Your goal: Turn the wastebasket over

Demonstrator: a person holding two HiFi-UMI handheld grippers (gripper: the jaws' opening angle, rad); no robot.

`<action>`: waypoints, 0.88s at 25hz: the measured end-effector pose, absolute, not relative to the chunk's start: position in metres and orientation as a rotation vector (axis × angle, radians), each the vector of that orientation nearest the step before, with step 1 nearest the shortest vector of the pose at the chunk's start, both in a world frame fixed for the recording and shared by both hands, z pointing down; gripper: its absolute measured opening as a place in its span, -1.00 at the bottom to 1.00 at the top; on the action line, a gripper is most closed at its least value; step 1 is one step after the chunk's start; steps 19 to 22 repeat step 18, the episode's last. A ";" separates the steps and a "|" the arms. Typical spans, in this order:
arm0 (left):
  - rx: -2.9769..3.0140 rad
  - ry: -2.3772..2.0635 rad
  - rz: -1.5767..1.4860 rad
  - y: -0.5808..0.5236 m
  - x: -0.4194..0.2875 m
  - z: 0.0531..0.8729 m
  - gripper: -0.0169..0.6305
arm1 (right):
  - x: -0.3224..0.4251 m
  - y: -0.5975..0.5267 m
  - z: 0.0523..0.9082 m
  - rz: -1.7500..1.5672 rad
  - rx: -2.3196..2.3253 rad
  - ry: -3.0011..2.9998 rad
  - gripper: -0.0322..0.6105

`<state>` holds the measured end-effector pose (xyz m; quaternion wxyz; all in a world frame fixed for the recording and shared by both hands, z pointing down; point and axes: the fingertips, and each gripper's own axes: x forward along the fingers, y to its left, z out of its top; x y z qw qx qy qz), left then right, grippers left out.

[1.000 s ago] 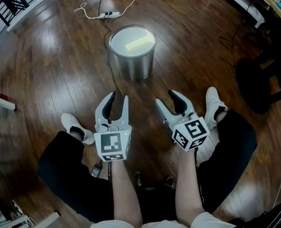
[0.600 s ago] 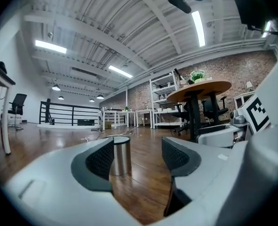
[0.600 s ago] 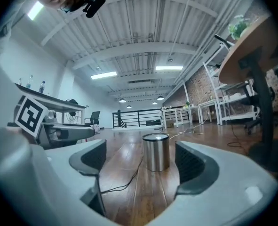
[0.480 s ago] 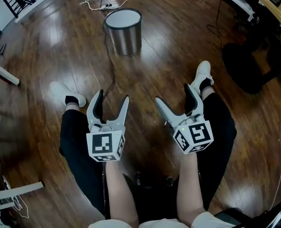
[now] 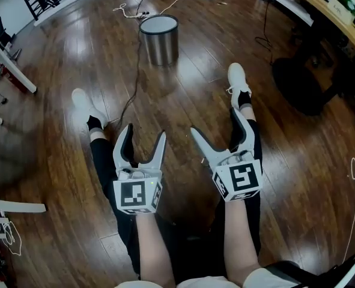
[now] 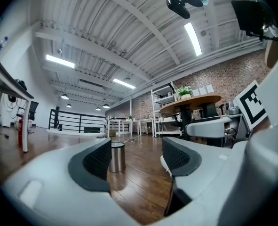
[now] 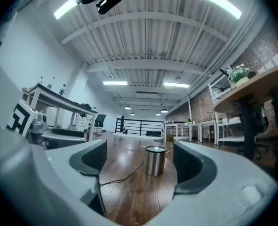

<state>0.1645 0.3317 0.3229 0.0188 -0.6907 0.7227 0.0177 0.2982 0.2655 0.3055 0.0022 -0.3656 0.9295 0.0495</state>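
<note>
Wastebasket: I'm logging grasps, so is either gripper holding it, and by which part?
Nothing is held. The left gripper and right gripper have empty, open jaws; the wastebasket stands well ahead of them.

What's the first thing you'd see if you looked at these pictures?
The left gripper and the right gripper, big and white, poke out in front with fingers spread wide and nothing in them. Farther ahead, past the person's white shoes, a shiny metal wastebasket stands on the dark wooden floor.
</note>
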 end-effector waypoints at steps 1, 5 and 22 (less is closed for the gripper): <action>-2.135 2.253 0.044 0.340 0.169 0.322 0.14 | 0.306 0.270 0.307 0.137 -1.155 2.922 0.43; -2.121 2.244 -0.004 0.363 0.190 0.310 0.14 | 0.336 0.284 0.302 0.109 -1.183 2.917 0.43; -2.086 2.244 -0.060 0.366 0.184 0.299 0.14 | 0.374 0.271 0.290 0.106 -1.268 2.859 0.43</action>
